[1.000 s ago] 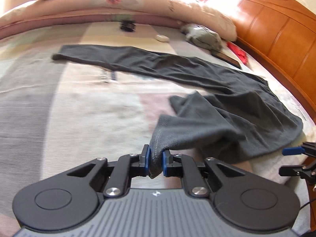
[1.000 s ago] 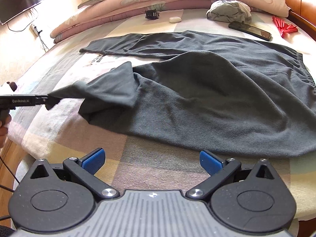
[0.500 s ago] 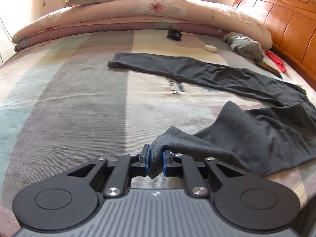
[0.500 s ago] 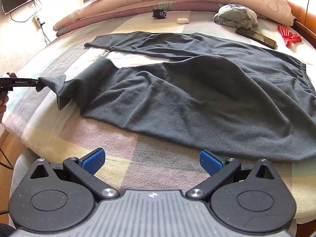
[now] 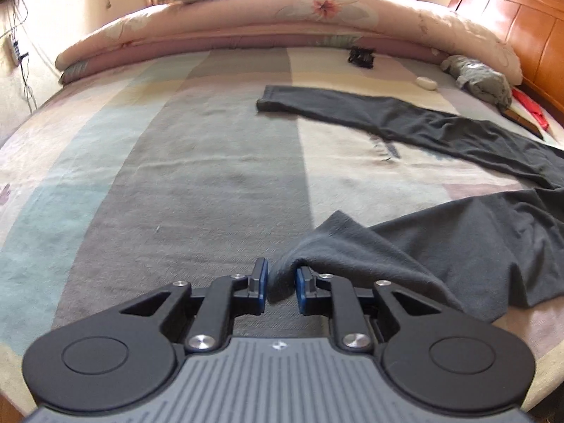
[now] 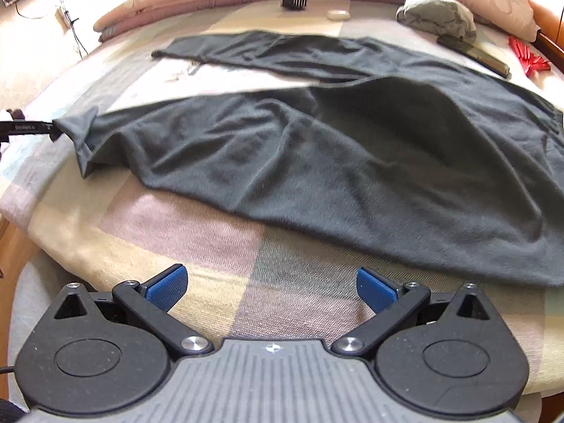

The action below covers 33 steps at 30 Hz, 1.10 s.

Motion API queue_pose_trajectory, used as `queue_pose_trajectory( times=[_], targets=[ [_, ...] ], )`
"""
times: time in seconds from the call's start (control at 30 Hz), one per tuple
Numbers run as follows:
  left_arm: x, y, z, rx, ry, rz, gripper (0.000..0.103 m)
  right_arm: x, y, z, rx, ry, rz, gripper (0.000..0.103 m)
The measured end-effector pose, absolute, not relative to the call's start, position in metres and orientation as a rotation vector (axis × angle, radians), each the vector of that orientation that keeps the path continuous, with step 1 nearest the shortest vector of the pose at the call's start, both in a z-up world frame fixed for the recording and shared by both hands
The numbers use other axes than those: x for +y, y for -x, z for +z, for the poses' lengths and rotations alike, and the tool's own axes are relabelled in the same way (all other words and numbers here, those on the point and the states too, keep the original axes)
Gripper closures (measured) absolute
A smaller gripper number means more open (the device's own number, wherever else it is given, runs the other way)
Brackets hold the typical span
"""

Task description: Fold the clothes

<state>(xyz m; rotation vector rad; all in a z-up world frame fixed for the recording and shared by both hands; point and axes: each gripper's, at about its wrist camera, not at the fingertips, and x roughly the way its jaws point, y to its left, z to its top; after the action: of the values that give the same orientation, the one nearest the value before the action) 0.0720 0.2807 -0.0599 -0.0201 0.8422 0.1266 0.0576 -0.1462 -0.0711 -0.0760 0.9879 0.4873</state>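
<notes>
white lettering on the left gripper [image 6: 53,130] arm is too blurred to read.

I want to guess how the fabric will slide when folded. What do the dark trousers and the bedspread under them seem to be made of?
The dark grey trousers look like soft matte knit, perhaps cotton jersey: fuzzy surface, limp rounded creases. The bedspread looks like coarser woven cloth, matte, with visible ribbed weave and faded colour blocks.

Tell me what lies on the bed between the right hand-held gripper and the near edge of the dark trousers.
Nothing: in the right wrist view, only bare checked bedspread separates the right hand-held gripper, jaws wide open, from the dark trousers.
</notes>
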Motion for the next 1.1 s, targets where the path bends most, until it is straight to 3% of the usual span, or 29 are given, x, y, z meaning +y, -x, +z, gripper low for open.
queue_pose_trajectory(
  times=[0.17, 0.3, 0.5, 0.77, 1.1],
  targets=[
    [0.283, -0.066, -0.055, 0.880, 0.003, 0.163, 0.084, -0.139, -0.057, -0.077, 0.989, 0.128, 0.479, 0.000],
    [0.268, -0.065, -0.034, 0.870, 0.052, 0.110, 0.064, -0.128, -0.054, -0.082, 0.986, 0.231, 0.469, 0.000],
    [0.228, -0.085, -0.026, 0.897, 0.169, -0.013, 0.047, -0.123, -0.055, -0.082, 0.990, 0.260, 0.446, 0.000],
    [0.185, -0.111, -0.056, 0.959, 0.043, 0.072, 0.046, -0.126, -0.051, -0.082, 0.969, 0.261, 0.456, 0.000],
    [0.203, -0.083, -0.062, 0.981, -0.018, 0.195, 0.046, -0.129, -0.049, -0.083, 0.946, 0.263, 0.476, 0.000]
  ],
)
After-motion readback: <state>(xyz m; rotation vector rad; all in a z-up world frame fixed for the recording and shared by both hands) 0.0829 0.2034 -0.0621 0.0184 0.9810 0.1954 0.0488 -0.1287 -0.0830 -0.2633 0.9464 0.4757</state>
